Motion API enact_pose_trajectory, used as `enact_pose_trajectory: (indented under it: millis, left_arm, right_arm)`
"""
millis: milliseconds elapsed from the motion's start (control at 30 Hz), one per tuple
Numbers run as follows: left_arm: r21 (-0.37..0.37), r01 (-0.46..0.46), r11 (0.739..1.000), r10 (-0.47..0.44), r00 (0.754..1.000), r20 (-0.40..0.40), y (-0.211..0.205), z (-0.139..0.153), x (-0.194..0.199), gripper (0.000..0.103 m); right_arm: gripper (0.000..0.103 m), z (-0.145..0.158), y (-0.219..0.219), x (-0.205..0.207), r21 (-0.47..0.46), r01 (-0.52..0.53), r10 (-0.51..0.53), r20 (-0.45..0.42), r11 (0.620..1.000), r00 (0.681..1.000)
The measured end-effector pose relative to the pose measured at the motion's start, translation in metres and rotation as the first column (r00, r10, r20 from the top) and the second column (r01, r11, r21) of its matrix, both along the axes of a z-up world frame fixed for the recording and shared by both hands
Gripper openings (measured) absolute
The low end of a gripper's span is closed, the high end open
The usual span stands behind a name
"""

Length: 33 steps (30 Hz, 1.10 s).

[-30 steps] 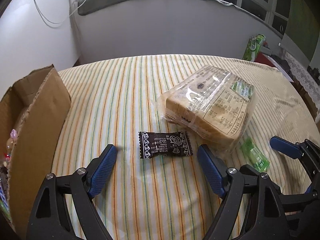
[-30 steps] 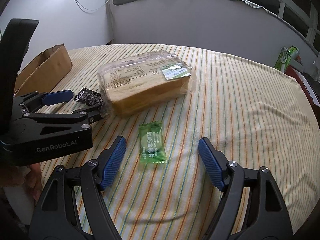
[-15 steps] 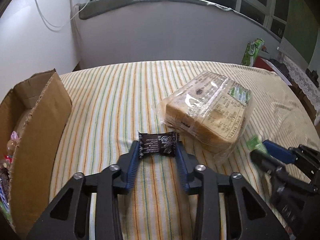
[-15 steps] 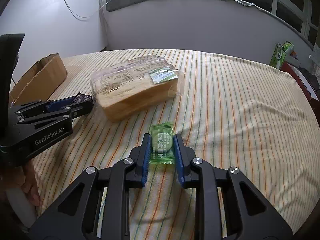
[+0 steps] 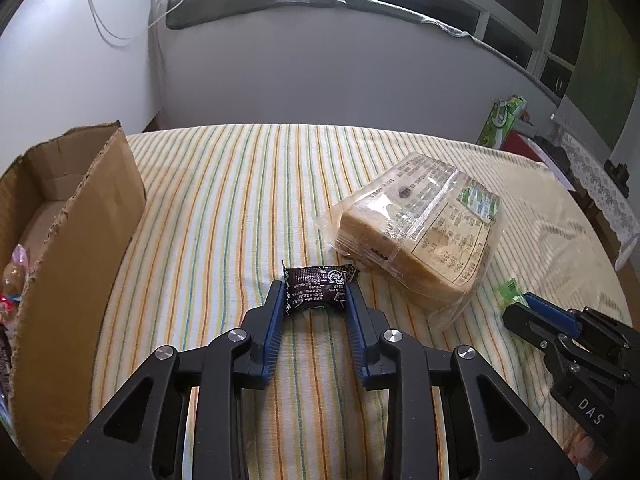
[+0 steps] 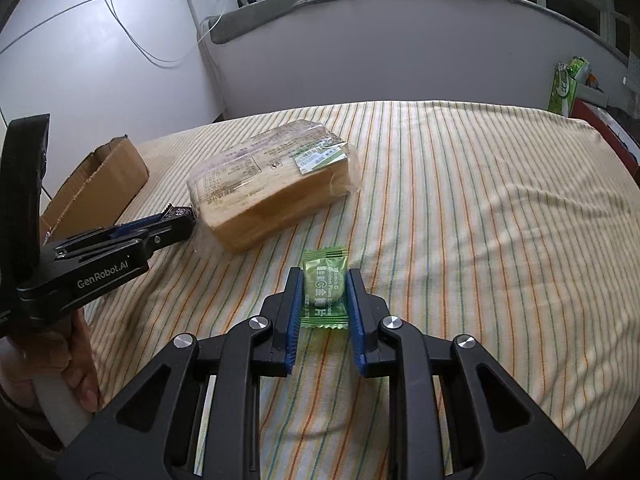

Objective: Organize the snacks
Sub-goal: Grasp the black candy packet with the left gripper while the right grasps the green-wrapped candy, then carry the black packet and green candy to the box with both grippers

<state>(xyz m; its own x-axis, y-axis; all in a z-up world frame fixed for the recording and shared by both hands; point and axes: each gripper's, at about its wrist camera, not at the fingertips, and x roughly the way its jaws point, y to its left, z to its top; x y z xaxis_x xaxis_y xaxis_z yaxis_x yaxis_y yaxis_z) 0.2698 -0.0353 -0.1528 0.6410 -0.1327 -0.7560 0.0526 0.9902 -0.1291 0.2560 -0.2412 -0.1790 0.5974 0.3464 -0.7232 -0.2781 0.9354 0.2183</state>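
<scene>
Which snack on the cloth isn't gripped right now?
The bagged bread loaf: it lies free. The dark candy is in the left gripper, the green candy in the right gripper.

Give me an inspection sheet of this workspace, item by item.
Surface: striped cloth, lightly wrinkled.
Job's things: dark brown wrapped candy; green wrapped candy; clear-bagged sliced bread loaf lying flat; open brown cardboard box holding a few snacks.
Clutter: nothing seen.
Grippers: left gripper shut on dark candy; right gripper shut on green candy.
Cables: white cable hanging on wall.
Surroundings: white wall, windows, green carton.
</scene>
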Motion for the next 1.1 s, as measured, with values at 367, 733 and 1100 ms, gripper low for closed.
enact_pose_trajectory:
  millis: [367, 733, 1100]
  left_arm:
    - [-0.054, -0.002, 0.999, 0.003, 1.000, 0.001, 0.012, 0.000, -0.004, 0.027]
    - [-0.031, 0.039, 0.999, -0.036, 0.994, 0.104, 0.013, 0.028, -0.044, 0.027]
    - [-0.068, 0.100, 0.993, -0.072, 0.942, 0.329, 0.029, 0.111, -0.180, 0.027]
  right_arm:
    - [0.022, -0.001, 0.010, 0.000, -0.070, -0.002, 0.003, 0.006, 0.998, 1.000]
    - [0.022, 0.020, 0.023, -0.072, -0.100, 0.036, -0.027, 0.089, 0.994, 0.996]
    - [0.022, 0.115, 0.014, -0.158, -0.038, 0.065, -0.051, 0.301, 0.997, 0.952]
